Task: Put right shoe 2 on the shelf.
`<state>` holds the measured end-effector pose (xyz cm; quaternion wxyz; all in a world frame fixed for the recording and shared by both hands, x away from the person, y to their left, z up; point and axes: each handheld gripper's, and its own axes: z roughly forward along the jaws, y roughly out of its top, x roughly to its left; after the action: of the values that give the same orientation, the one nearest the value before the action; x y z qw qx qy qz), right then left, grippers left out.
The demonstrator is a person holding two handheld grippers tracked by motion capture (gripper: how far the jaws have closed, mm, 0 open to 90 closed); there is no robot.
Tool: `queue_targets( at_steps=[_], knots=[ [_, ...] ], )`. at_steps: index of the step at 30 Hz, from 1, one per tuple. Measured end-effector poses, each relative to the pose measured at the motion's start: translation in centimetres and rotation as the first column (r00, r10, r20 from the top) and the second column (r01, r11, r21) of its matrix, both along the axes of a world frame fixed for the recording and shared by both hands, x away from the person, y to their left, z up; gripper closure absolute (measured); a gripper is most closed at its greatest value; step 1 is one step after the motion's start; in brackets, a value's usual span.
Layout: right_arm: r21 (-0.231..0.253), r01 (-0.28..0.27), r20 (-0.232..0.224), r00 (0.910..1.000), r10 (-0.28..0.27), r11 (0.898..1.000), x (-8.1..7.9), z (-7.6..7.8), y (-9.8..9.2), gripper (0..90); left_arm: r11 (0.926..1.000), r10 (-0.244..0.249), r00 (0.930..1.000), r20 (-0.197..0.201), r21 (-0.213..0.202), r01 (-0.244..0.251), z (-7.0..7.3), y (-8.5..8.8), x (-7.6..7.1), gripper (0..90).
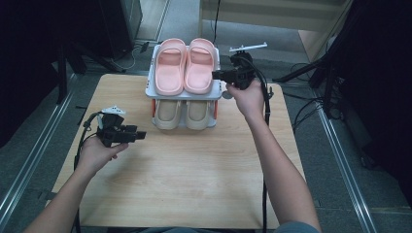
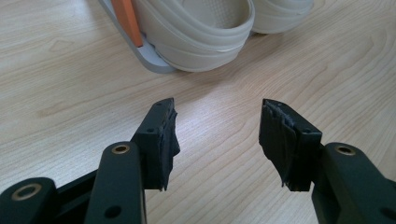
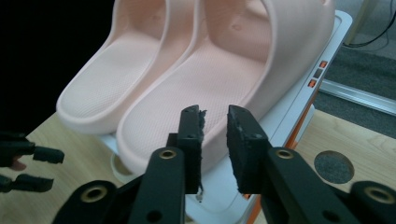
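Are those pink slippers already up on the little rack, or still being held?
On the rack. Both pink slippers lie side by side on the rack's top shelf; the right tongs stand slightly open beside them, gripping nothing.

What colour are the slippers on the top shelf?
The top-shelf slippers are pale pink, clearest in the right gripper view.

I see a light wooden table (image 1: 184, 179) with a small two-tier shoe rack (image 1: 151, 77) standing at its far edge, near the middle. The rack's upper shelf carries a pair of pink slippers (image 1: 185, 65); its lower tier holds beige slippers (image 1: 182, 114), toes toward me.
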<state>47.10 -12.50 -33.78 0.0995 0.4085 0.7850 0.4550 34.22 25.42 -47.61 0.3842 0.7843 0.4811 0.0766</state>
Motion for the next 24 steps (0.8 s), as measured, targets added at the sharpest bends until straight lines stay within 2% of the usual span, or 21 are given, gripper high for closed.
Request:
queue_targets(
  at_steps=[4,6,11,17,24],
  knots=[
    [0.011,-0.02,0.02,0.9996,0.019,1.0,-1.4,-0.3,-0.8,65.0,1.0,0.004,1.0,-0.003,-0.001,-0.004,0.0,0.0,-0.1,46.0],
    [0.01,-0.035,0.058,0.9977,0.034,0.999,-2.5,-0.8,-1.4,60.4,1.0,0.004,1.0,-0.003,-0.004,-0.004,0.0,0.0,0.0,45.9],
    [0.004,-0.043,0.077,0.9961,0.043,0.999,-4.0,-1.8,-2.2,56.2,1.0,0.001,1.0,-0.004,-0.005,-0.001,-0.1,-0.1,0.0,45.9],
    [0.004,-0.048,0.077,0.9959,0.047,0.999,-5.2,-3.0,-2.9,55.0,1.0,-0.004,1.0,-0.005,-0.007,0.004,-0.1,-0.3,0.0,45.8],
    [-0.004,-0.044,0.055,0.9975,0.044,0.999,-6.6,-5.5,-3.7,54.8,0.9999,-0.009,1.0,-0.004,-0.009,0.009,-0.1,-0.6,0.1,45.8]
  ],
)
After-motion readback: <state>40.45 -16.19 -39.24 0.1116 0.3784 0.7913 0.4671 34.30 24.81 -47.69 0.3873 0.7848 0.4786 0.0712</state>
